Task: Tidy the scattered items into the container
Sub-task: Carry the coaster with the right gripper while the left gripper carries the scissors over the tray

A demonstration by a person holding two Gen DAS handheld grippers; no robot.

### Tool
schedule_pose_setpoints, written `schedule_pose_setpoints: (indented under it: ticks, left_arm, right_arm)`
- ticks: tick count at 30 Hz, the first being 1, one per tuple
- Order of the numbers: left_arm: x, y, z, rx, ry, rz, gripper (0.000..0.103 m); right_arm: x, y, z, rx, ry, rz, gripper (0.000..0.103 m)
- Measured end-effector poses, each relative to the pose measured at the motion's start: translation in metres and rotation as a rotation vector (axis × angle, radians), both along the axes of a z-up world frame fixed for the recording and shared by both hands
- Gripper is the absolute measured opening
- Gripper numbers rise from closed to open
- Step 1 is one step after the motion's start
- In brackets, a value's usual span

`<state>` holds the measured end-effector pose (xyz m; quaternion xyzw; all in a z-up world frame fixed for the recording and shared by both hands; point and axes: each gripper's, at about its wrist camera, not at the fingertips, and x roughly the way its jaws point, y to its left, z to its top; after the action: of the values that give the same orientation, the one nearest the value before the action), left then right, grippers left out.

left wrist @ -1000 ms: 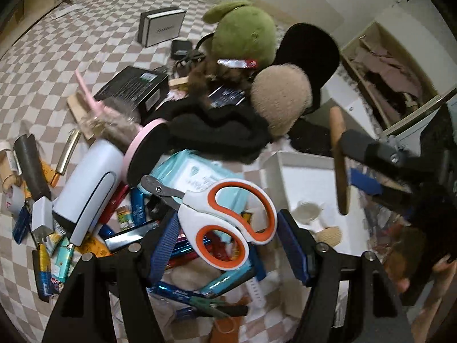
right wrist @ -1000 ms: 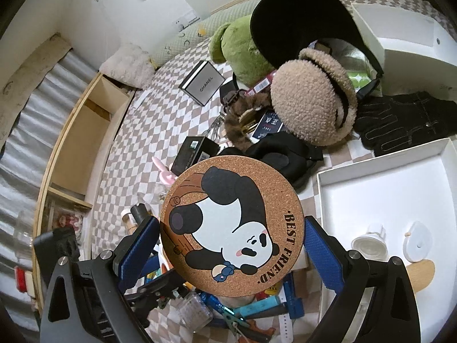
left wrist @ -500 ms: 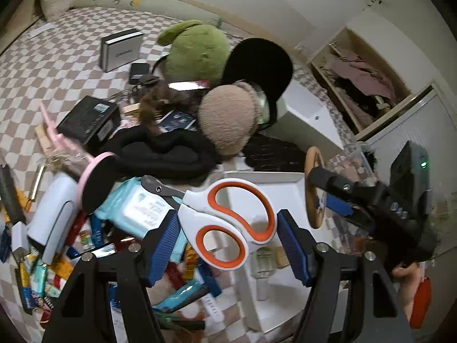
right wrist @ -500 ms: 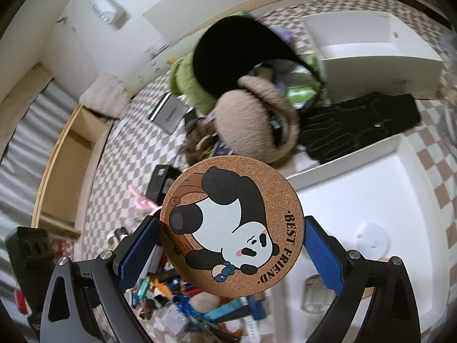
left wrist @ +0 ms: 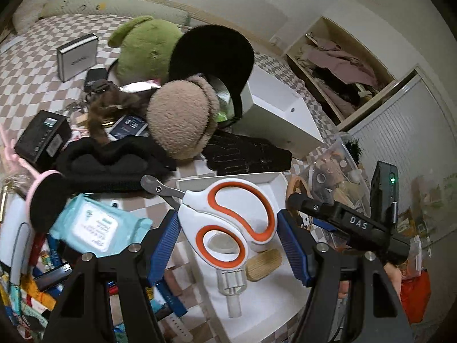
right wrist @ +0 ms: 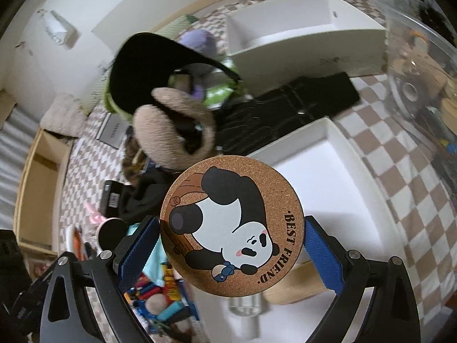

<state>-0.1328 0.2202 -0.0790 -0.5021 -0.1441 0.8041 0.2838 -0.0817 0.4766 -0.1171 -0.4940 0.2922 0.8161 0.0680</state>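
While my left gripper (left wrist: 228,228) clamps scissors (left wrist: 228,223) and right (right wrist: 231,243) pinches coaster (right wrist: 231,225) — lower both flat into tray (right wrist: 328,154) — release gently.

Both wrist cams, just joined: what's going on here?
A person is tidying bed clutter with two handheld grippers. The left gripper is clamped on orange-and-white scissors; the right gripper is clamped on a cork panda coaster. Both hover over the shallow white tray, which already holds a few small items. Nothing released yet.
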Motion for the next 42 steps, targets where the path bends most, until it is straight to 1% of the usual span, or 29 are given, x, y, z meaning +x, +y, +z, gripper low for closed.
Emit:
schedule_pose_setpoints:
  ticks: [4, 10, 16, 19, 22, 28, 33, 39, 42]
  left_arm:
    - [-0.005, 0.019, -0.010, -0.002, -0.009, -0.021, 0.069]
    - [-0.014, 0.043, -0.023, -0.012, -0.023, -0.050, 0.069]
    - [-0.020, 0.058, -0.035, -0.023, -0.031, -0.066, 0.069]
    - [-0.023, 0.063, -0.044, -0.023, -0.034, -0.076, 0.069]
    - [-0.027, 0.068, -0.052, -0.022, -0.051, -0.082, 0.069]
    - [-0.033, 0.082, -0.065, -0.041, -0.054, -0.115, 0.069]
    - [-0.037, 0.087, -0.073, -0.031, -0.055, -0.135, 0.069]
    - [-0.039, 0.093, -0.083, -0.040, -0.064, -0.155, 0.069]
    - [-0.042, 0.094, -0.087, -0.039, -0.072, -0.157, 0.069]
  right_arm:
    - [-0.001, 0.015, -0.012, 0.004, -0.030, -0.023, 0.098]
    - [-0.009, 0.028, -0.032, 0.006, -0.067, -0.023, 0.098]
    - [-0.021, 0.032, -0.056, 0.034, -0.124, -0.003, 0.098]
    - [-0.029, 0.034, -0.064, 0.067, -0.144, 0.003, 0.098]
    - [-0.033, 0.034, -0.070, 0.083, -0.148, 0.003, 0.098]
    - [-0.040, 0.034, -0.080, 0.112, -0.155, 0.002, 0.098]
    - [-0.045, 0.035, -0.089, 0.137, -0.160, 0.001, 0.098]
    - [-0.045, 0.032, -0.097, 0.153, -0.121, -0.009, 0.098]
    - [-0.046, 0.028, -0.102, 0.178, -0.129, 0.014, 0.098]
